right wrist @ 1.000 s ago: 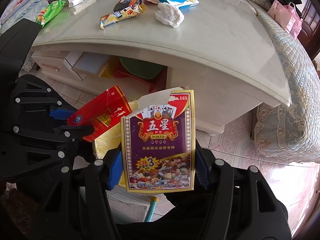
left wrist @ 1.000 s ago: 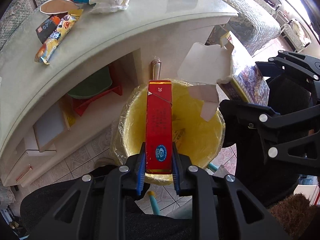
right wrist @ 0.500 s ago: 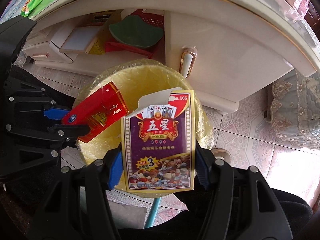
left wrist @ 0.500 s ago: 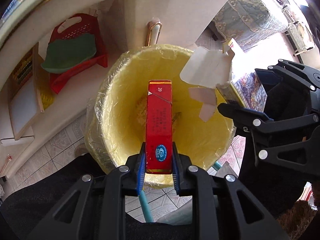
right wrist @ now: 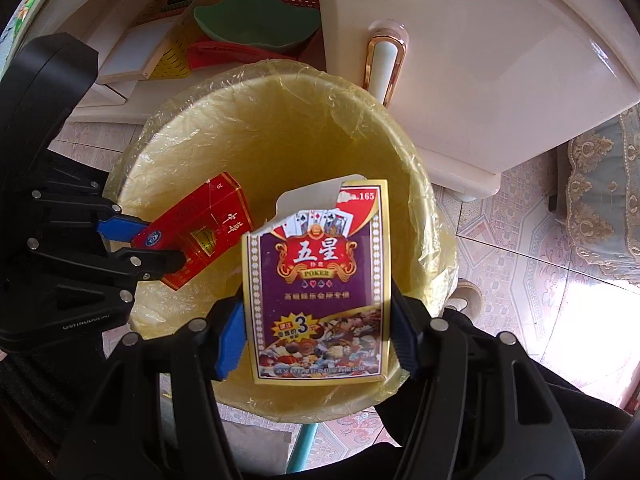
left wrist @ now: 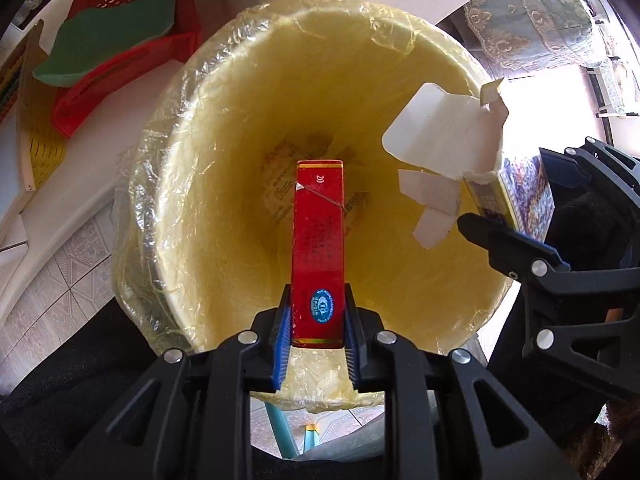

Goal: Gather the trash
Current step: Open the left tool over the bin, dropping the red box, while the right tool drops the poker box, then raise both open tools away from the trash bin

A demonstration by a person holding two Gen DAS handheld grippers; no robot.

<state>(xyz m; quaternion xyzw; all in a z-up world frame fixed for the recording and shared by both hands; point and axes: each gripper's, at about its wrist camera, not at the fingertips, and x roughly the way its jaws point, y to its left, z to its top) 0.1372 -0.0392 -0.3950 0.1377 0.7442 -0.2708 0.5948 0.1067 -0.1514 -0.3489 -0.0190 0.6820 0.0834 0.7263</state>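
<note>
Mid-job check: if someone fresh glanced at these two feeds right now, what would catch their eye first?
The yellow-lined bin fills both views, directly below the grippers. Over its mouth the left gripper is shut on a red pack, and the right gripper is shut on a purple poker box with a torn white flap. Behind the bin, a red basket holding a green dish sits on the table's lower shelf.

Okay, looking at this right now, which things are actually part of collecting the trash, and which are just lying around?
Part of the job:
- red box, clamped in the left gripper
- poker card box, clamped in the right gripper
- yellow lined bin below both

Just lying about:
- green dish
- red basket
- cabinet handle
</note>
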